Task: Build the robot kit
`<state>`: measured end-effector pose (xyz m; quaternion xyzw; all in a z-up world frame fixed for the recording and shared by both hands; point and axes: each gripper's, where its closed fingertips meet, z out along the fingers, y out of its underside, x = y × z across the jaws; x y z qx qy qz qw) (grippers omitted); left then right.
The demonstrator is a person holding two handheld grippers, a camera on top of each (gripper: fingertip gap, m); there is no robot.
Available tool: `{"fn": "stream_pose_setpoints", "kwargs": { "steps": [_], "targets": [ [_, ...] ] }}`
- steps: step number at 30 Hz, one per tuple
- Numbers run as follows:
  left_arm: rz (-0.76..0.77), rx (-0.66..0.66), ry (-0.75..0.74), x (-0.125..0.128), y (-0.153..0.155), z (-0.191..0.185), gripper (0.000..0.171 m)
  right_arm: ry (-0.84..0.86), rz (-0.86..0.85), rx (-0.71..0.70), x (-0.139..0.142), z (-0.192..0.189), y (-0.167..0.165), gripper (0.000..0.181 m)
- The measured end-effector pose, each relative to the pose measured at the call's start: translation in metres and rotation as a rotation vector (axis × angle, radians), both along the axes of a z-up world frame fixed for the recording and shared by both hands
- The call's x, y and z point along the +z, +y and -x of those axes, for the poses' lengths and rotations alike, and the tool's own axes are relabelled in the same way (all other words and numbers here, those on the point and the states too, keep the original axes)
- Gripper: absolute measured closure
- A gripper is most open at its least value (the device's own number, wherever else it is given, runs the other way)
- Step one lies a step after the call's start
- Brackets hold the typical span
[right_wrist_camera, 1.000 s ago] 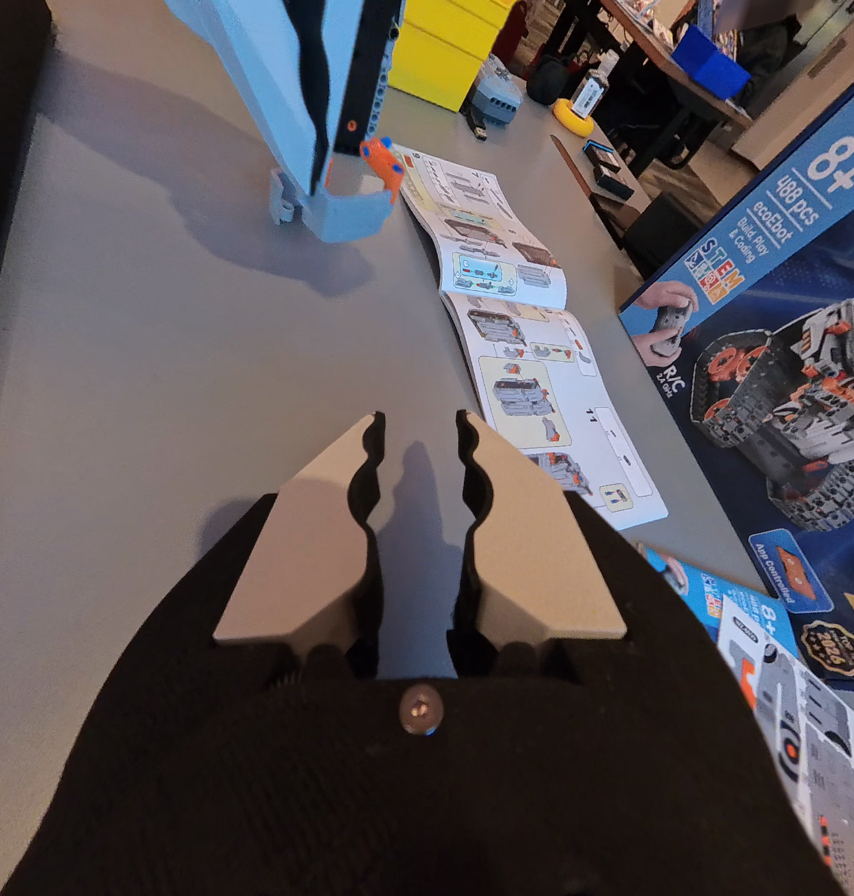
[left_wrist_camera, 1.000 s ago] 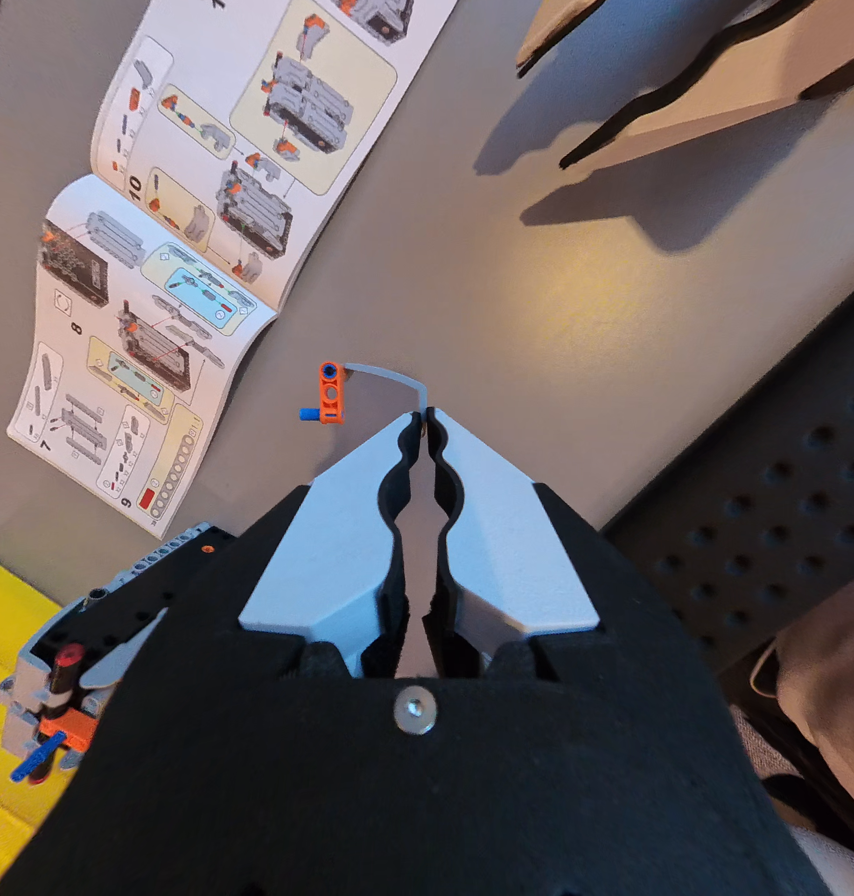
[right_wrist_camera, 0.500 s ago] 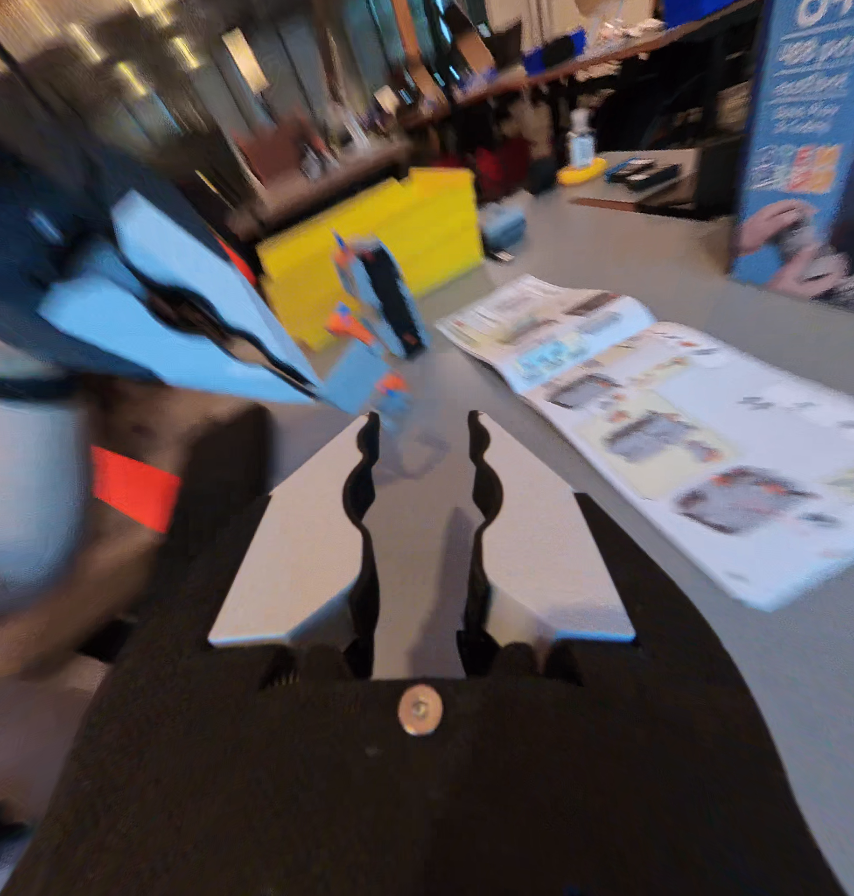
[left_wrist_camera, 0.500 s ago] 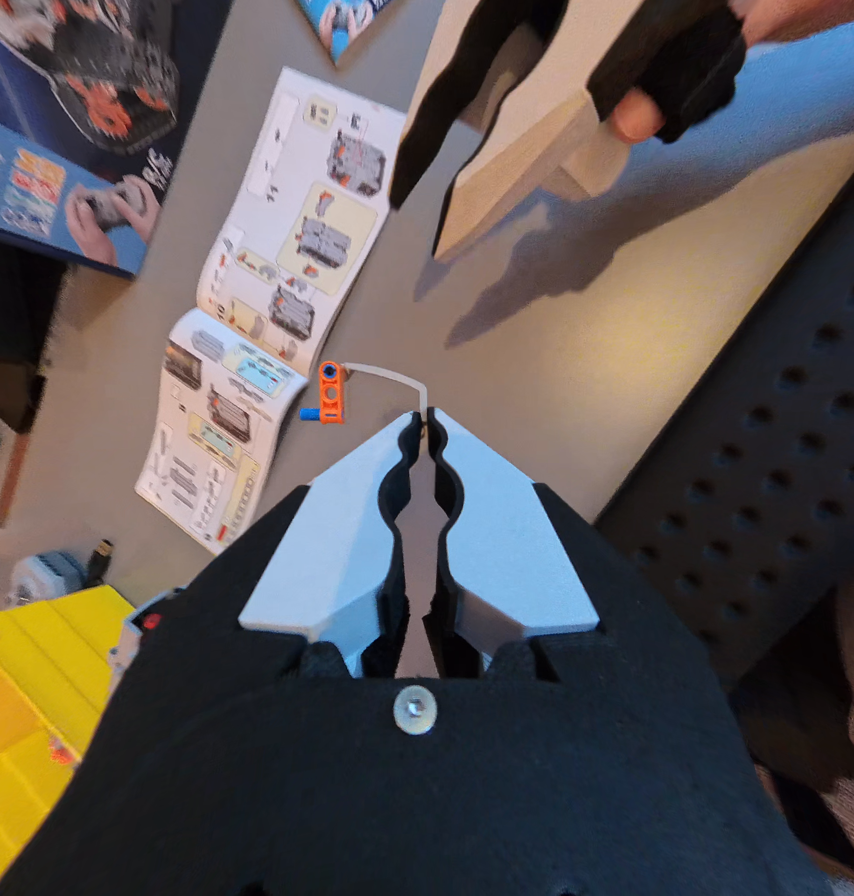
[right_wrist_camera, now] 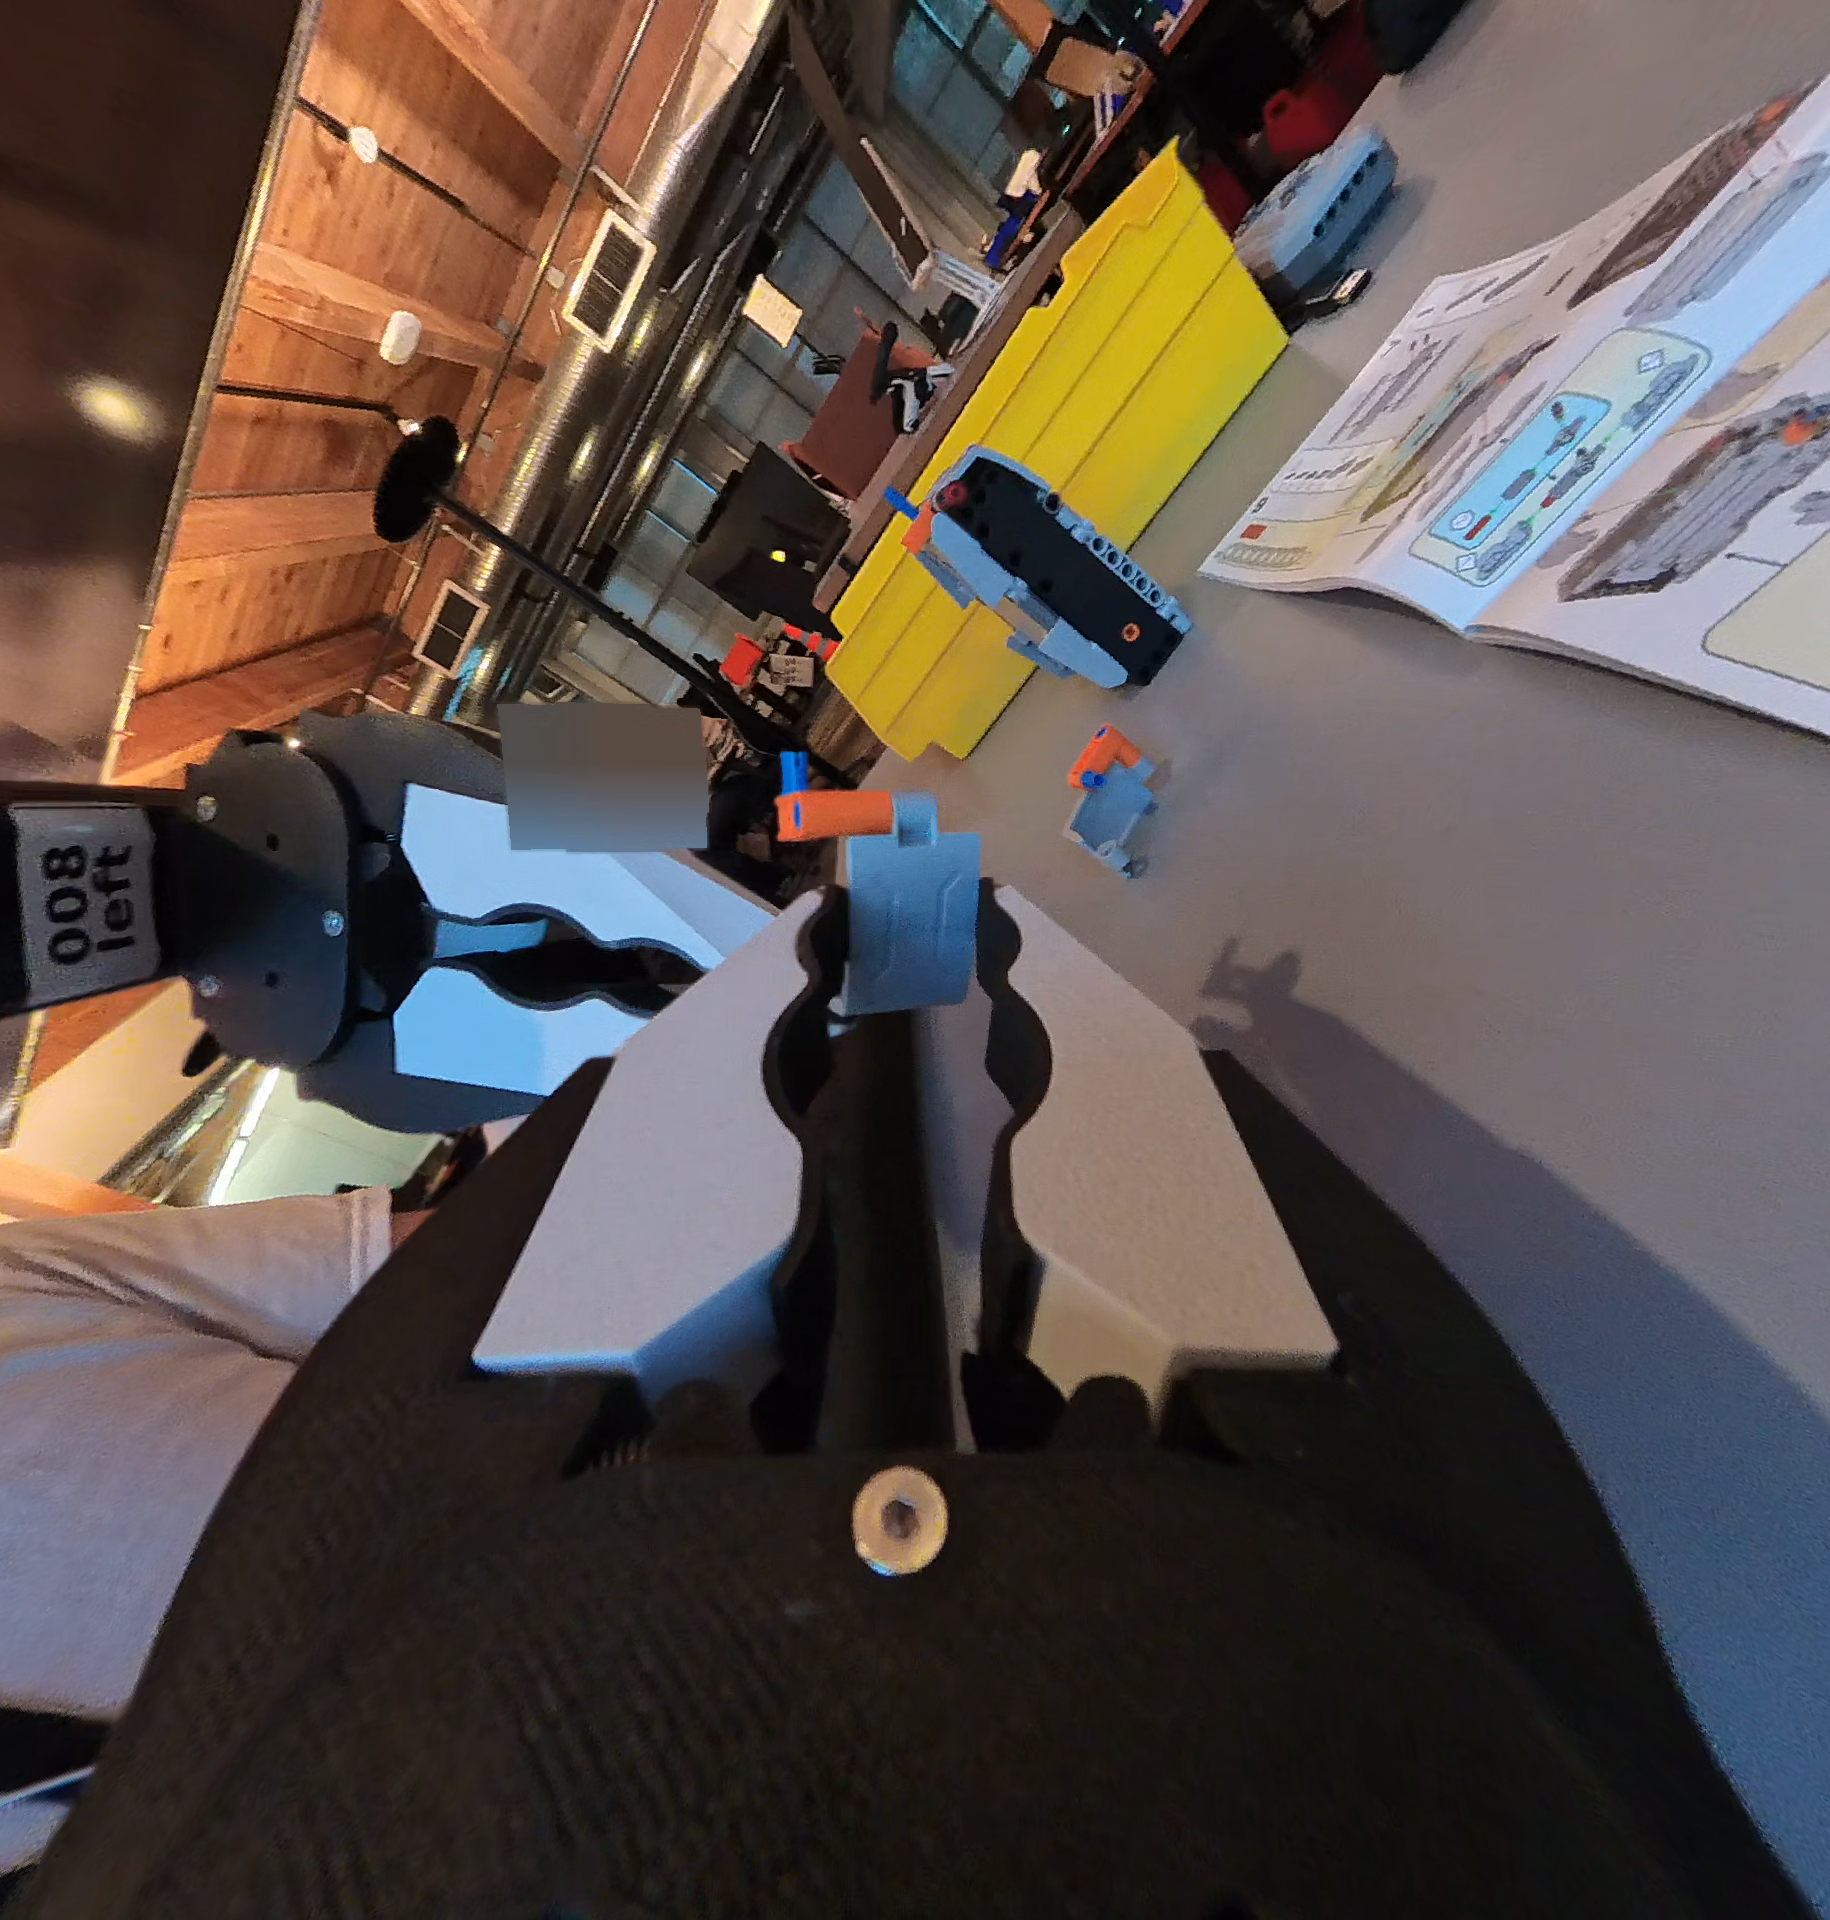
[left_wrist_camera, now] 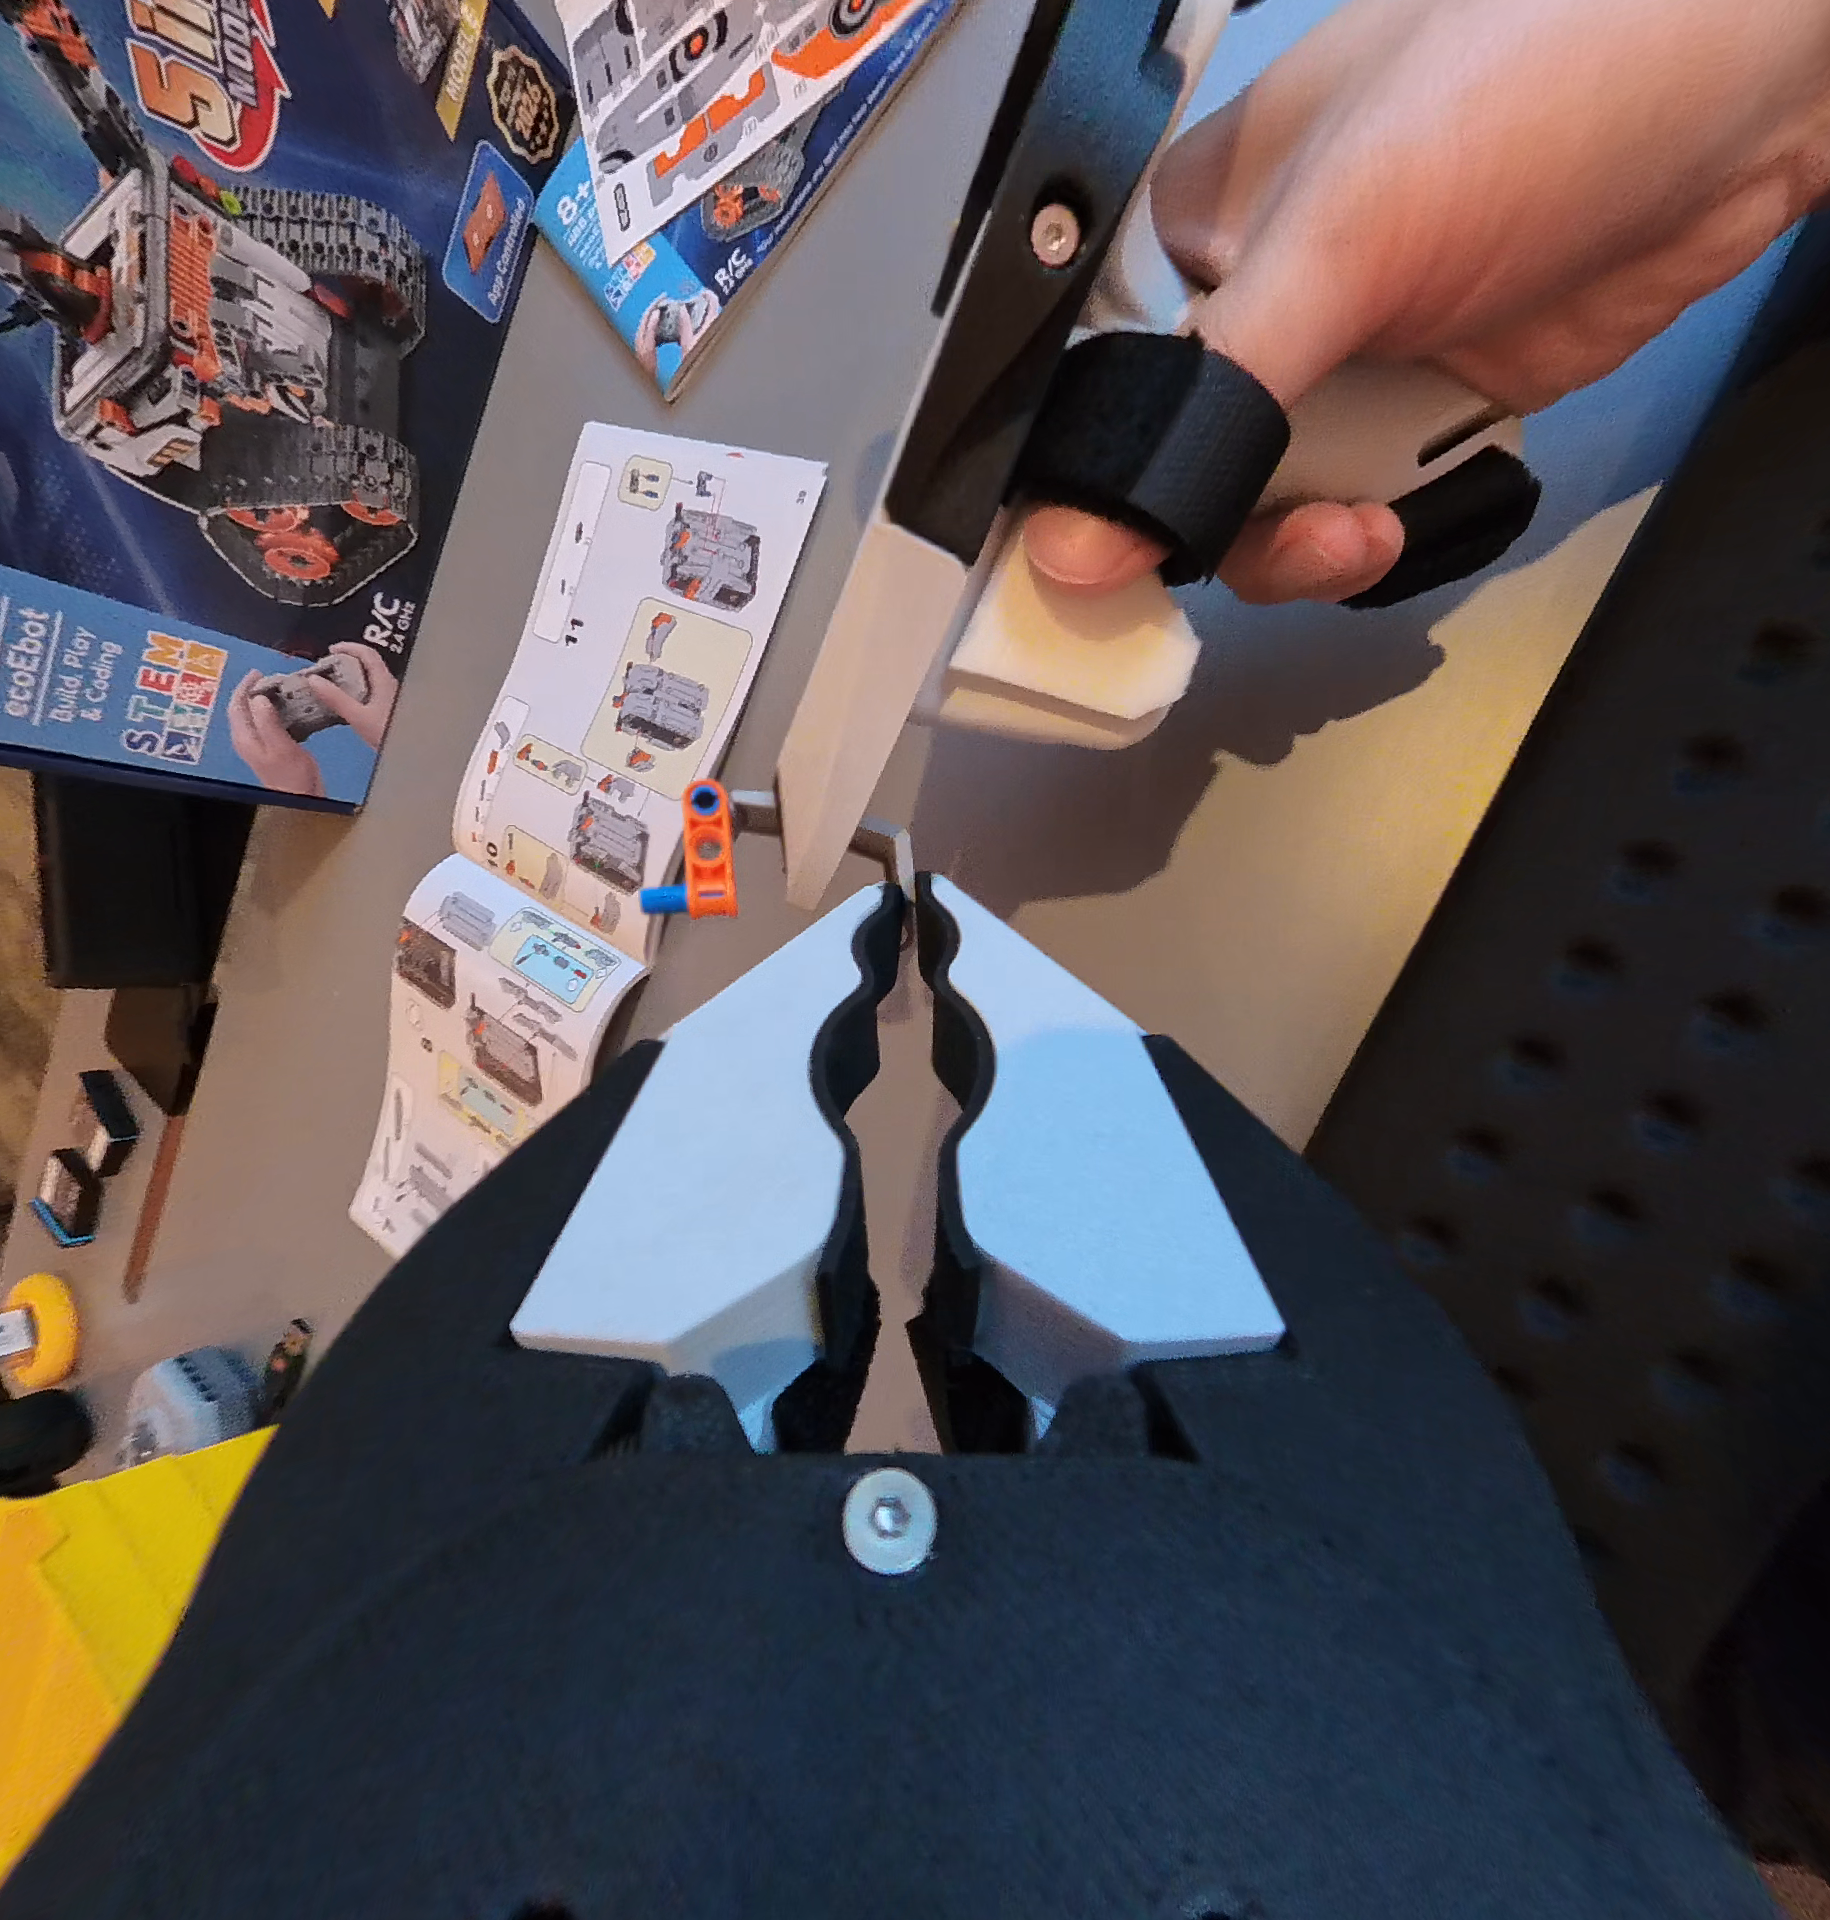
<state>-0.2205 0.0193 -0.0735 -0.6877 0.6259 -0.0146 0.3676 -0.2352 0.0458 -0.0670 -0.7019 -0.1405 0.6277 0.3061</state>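
My left gripper (left_wrist_camera: 906, 894) is shut on the edge of a thin grey panel (left_wrist_camera: 883, 836), held above the table. An orange connector (left_wrist_camera: 708, 852) with a blue pin hangs on the panel's far end. My right gripper (right_wrist_camera: 900, 904) is open, and the same grey panel (right_wrist_camera: 906, 925) sits between its fingertips with little slack on either side. The orange connector (right_wrist_camera: 838, 814) sticks out just beyond them. One right finger (left_wrist_camera: 838, 727) covers the panel's middle in the left wrist view. A person's hand (left_wrist_camera: 1462, 208) holds the right gripper.
An open instruction booklet (left_wrist_camera: 599, 790) lies on the grey table. A black and grey assembly (right_wrist_camera: 1056, 582) and a second small grey-and-orange piece (right_wrist_camera: 1113, 800) lie by a yellow bin (right_wrist_camera: 1077, 436). A blue toy box (left_wrist_camera: 163, 364) and a black perforated mat (left_wrist_camera: 1669, 1039) flank the table. Less than 4 cm separates the two grippers' tips.
Both grippers rose from the table. The right gripper swung over to the left one, and its fingers now straddle the grey panel. The left gripper kept its grip throughout.
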Motion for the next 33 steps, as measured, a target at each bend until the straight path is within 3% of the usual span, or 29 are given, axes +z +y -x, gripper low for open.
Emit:
{"fn": "stream_pose_setpoints", "kwargs": {
  "steps": [2, 5, 9, 12, 16, 22, 28, 33],
  "targets": [
    [0.026, 0.005, -0.048, 0.003, -0.002, -0.002, 0.171, 0.025, 0.004, 0.015, 0.003, -0.002, -0.001, 0.157],
    [0.065, 0.045, -0.151, 0.017, -0.003, 0.007, 0.155, 0.051, -0.001, -0.025, 0.006, -0.009, 0.006, 0.157],
    [0.107, 0.166, -0.474, 0.063, 0.007, 0.025, 0.160, -0.038, -0.109, -0.081, 0.004, -0.014, 0.012, 0.158],
    [0.115, 0.199, -0.541, 0.067, 0.005, 0.025, 0.151, -0.109, -0.192, -0.076, 0.004, -0.005, 0.005, 0.157],
    [0.072, 0.169, -0.658, 0.078, -0.003, 0.014, 0.159, -0.143, -0.208, -0.039, -0.001, 0.006, -0.006, 0.157],
    [0.057, 0.181, -0.540, 0.062, 0.000, 0.021, 0.144, -0.149, -0.154, -0.026, -0.008, 0.004, -0.005, 0.157],
    [0.310, 0.065, -0.798, 0.075, -0.018, 0.018, 0.141, -0.091, -0.091, 0.041, -0.005, 0.004, -0.011, 0.157],
    [0.328, 0.107, -0.749, 0.058, -0.012, 0.039, 0.136, 0.026, 0.039, 0.128, 0.001, 0.004, -0.018, 0.157]
  ]
}}
